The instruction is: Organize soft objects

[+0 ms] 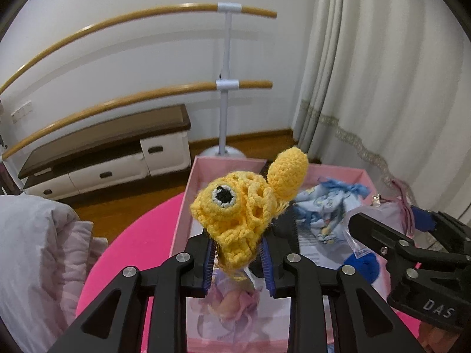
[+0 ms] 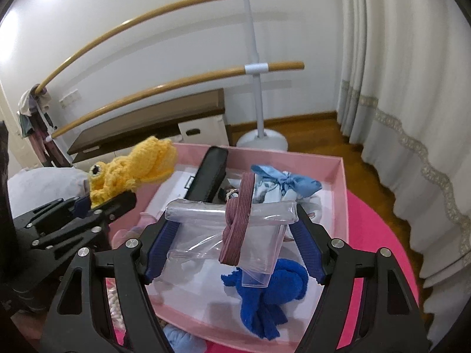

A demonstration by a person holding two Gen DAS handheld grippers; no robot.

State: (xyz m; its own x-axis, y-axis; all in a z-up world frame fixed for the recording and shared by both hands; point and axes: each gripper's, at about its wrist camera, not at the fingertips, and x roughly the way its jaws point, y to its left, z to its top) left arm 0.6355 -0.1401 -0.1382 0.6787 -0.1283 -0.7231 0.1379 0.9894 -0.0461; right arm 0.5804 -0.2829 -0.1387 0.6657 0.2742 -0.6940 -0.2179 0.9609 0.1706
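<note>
My left gripper (image 1: 237, 250) is shut on a yellow crochet toy (image 1: 235, 214) with one black eye and holds it above the left side of the pink box (image 1: 182, 211). The toy also shows in the right wrist view (image 2: 132, 170). My right gripper (image 2: 232, 232) is shut on a clear plastic pouch (image 2: 223, 235) with a mauve band (image 2: 238, 217) looped around it, above the pink box (image 2: 341, 194). Inside the box lie a dark blue cloth (image 2: 265, 294), a light blue patterned cloth (image 2: 282, 188) and a black case (image 2: 209, 173).
The box sits on a bright pink round surface (image 2: 376, 235). A ballet barre stand (image 2: 259, 88) and low drawer cabinet (image 1: 112, 158) stand by the wall. White curtains (image 2: 412, 117) hang at right. Pale bedding (image 1: 38, 250) lies at left.
</note>
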